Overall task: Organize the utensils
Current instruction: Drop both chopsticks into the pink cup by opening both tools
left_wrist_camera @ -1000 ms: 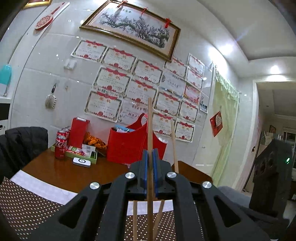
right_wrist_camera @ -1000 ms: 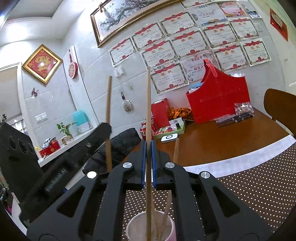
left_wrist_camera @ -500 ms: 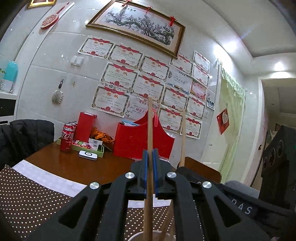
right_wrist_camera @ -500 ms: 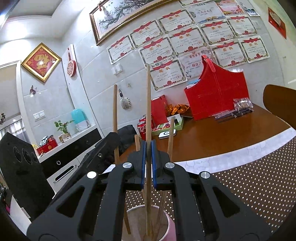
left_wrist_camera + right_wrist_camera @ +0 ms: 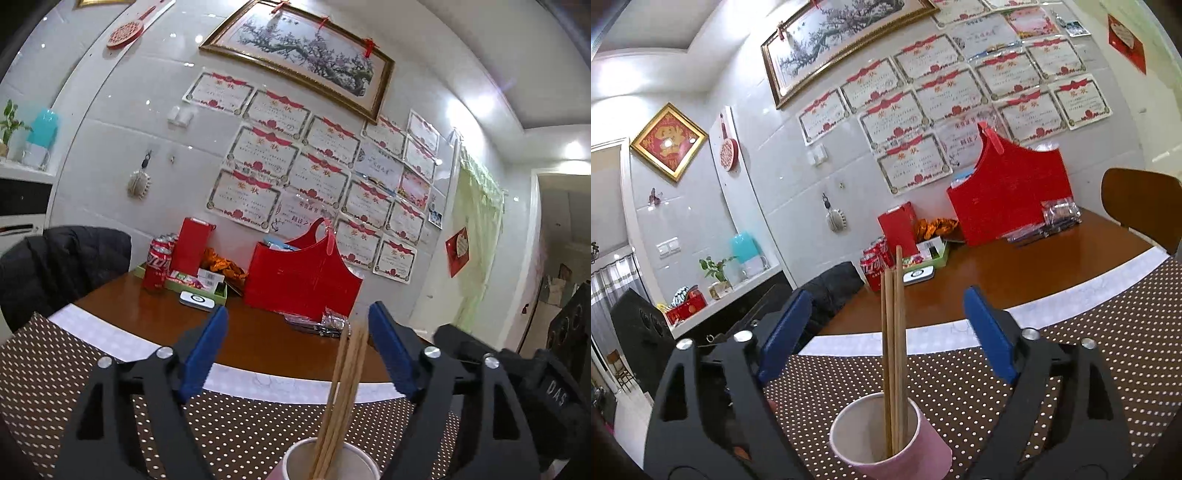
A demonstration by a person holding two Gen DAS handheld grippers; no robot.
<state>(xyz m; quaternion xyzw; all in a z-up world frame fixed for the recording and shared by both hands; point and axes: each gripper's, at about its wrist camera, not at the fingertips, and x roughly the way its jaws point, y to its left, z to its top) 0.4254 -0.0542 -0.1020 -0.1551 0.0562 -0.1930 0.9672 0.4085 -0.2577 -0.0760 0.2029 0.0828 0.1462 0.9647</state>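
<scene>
Jacket: black, draped over a chair back at the far left of the table.
Cola cans: red, clustered at the far left of the brown table, beside a green tray of snacks.
Left gripper: jaws spread wide, blue pads well apart, holding nothing; it hangs above the cup.
Right gripper: also wide open, empty, blue pads standing clear on either side of the chopsticks.
Chopsticks: a bundle of wooden sticks standing nearly upright in the cup, tips up, touching neither gripper; in the left wrist view they lean slightly right.
Cup: pink paper, white inside, near edge of the scene, on the brown dotted tablecloth; only its rim shows in the left wrist view.
Red bag: upright at the far side of the table against the wall, small plastic packets lying just in front of it.
Wall: white tile, hung with rows of red-trimmed certificates under a gold-framed painting.
Chair: brown wooden back, far right.
</scene>
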